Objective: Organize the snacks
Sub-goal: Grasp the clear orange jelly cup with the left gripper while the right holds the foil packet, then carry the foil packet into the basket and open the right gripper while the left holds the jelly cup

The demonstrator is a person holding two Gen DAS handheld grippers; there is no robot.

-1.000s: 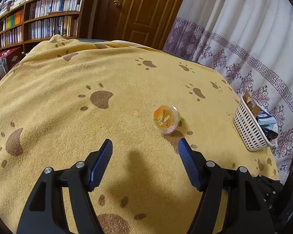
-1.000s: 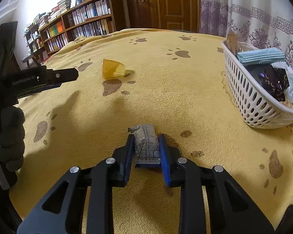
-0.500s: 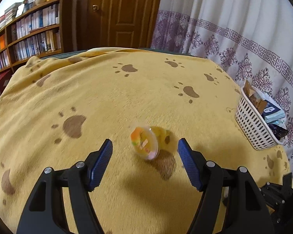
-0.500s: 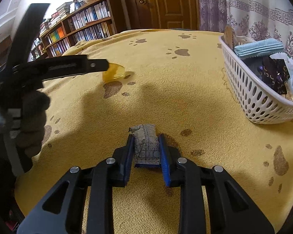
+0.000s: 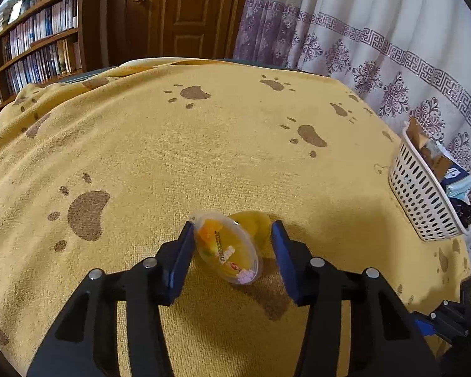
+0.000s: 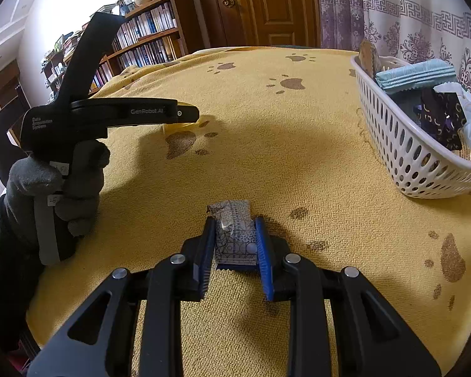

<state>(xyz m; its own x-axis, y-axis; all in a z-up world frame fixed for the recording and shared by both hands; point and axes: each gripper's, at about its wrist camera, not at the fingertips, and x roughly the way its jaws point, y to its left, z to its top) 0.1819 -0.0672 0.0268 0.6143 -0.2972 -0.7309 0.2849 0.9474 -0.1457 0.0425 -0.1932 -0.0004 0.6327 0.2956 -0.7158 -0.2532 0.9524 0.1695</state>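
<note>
A clear jelly cup [image 5: 227,248] with orange fruit lies tilted on the yellow paw-print blanket [image 5: 172,144]. My left gripper [image 5: 230,251] is around it with both fingers close to its sides; the left finger touches the lid rim, and a small gap shows on the right. My right gripper [image 6: 234,238] is shut on a grey patterned snack packet [image 6: 234,229] and holds it low over the blanket. The left gripper also shows in the right wrist view [image 6: 185,114], hiding most of the cup.
A white perforated basket [image 6: 402,144] holding several wrapped snacks stands at the right edge of the blanket; it also shows in the left wrist view [image 5: 424,198]. A bookshelf [image 5: 31,50], a wooden door [image 5: 185,12] and curtains [image 5: 376,37] lie behind.
My left gripper moved forward onto the jelly cup and its fingers closed in around it. The right gripper kept its hold on the packet and barely moved.
</note>
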